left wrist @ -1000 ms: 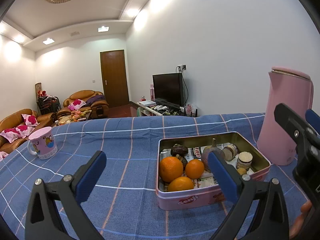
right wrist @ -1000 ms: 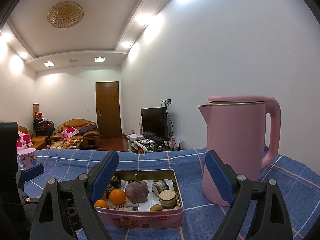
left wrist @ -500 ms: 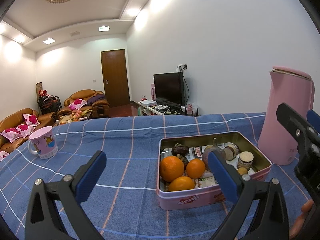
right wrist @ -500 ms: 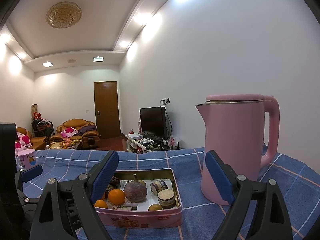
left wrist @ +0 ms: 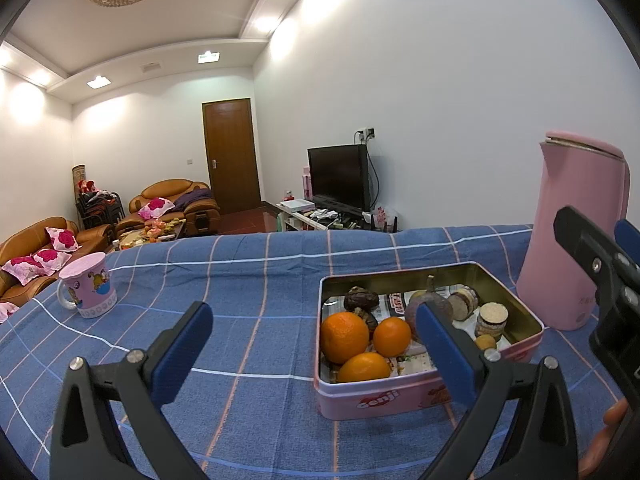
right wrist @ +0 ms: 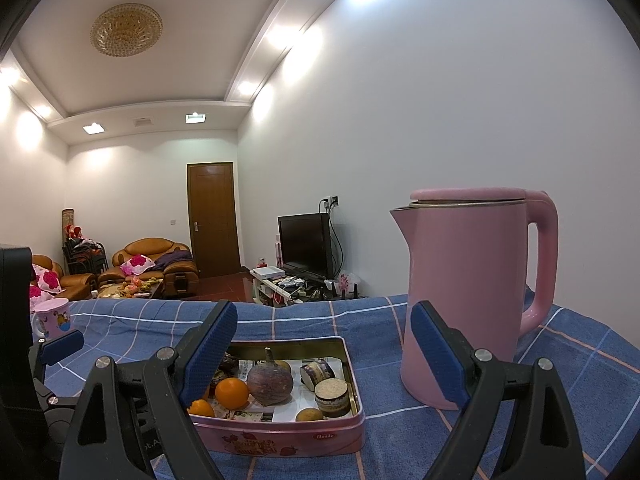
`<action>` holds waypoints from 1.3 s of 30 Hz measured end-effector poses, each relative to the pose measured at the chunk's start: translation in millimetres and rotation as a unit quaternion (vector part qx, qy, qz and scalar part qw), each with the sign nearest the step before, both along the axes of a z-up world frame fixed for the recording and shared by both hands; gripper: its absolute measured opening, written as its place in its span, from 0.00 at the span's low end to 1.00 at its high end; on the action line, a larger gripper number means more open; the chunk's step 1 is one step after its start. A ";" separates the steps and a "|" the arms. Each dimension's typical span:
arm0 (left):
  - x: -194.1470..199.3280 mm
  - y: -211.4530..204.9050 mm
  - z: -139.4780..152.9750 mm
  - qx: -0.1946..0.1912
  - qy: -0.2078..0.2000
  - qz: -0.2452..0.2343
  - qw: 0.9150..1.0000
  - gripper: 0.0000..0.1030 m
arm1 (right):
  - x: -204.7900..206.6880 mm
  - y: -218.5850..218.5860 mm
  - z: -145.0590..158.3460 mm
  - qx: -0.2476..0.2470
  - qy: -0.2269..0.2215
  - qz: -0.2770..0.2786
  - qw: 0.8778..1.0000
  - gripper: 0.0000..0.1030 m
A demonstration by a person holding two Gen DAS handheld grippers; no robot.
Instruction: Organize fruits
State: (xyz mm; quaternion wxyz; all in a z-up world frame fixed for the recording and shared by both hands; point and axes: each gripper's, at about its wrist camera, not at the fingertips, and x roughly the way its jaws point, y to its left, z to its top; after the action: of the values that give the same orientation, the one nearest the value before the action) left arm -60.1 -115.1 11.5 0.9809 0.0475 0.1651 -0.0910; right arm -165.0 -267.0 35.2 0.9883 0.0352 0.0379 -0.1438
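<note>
So the fruit's all sitting in the pink tin [left wrist: 420, 394] on the blue checked cloth covering the counter [left wrist: 248, 280]: three oranges [left wrist: 344, 336] bunched at its left end, a purple round fruit with a stem [right wrist: 270, 384] in the middle, a small yellowish one [right wrist: 309, 415] near the front wall. The left gripper [left wrist: 314, 350] hangs short of the tin with its jaws wide apart and nothing between them; the tin lines up with its right jaw. The right gripper [right wrist: 320, 350] is spread wide and empty too, tin low between its jaws (well ahead of the tips). The right wrist view shows the pink kettle [right wrist: 472, 292] whole, handle and all; the left view gets the pink mug [left wrist: 90, 288] properly.
</note>
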 end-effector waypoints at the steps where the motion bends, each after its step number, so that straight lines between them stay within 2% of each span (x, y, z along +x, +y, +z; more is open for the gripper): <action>1: 0.9 -0.1 0.0 0.000 0.000 0.001 1.000 1.00 | -0.5 0.0 0.0 0.000 0.000 0.000 1.000 0.87; 18: 1.8 2.2 -0.1 0.000 0.002 0.003 1.000 1.00 | 0.1 -0.9 0.1 0.001 0.001 -0.001 1.000 0.87; 22: 4.3 2.1 -3.2 0.000 0.014 -0.009 1.000 1.00 | 0.3 -2.8 -0.6 0.005 0.003 -0.003 1.000 0.87; 39: 10.5 3.5 -5.3 -0.007 0.025 0.010 1.000 1.00 | 2.8 -3.1 -0.3 0.012 0.009 -0.010 1.000 0.87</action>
State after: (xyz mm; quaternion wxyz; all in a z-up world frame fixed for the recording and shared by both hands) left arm -49.6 -111.5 6.2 0.9777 0.0372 0.1891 -0.0832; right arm -162.2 -270.0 34.9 0.9859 0.0461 0.0481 -0.1532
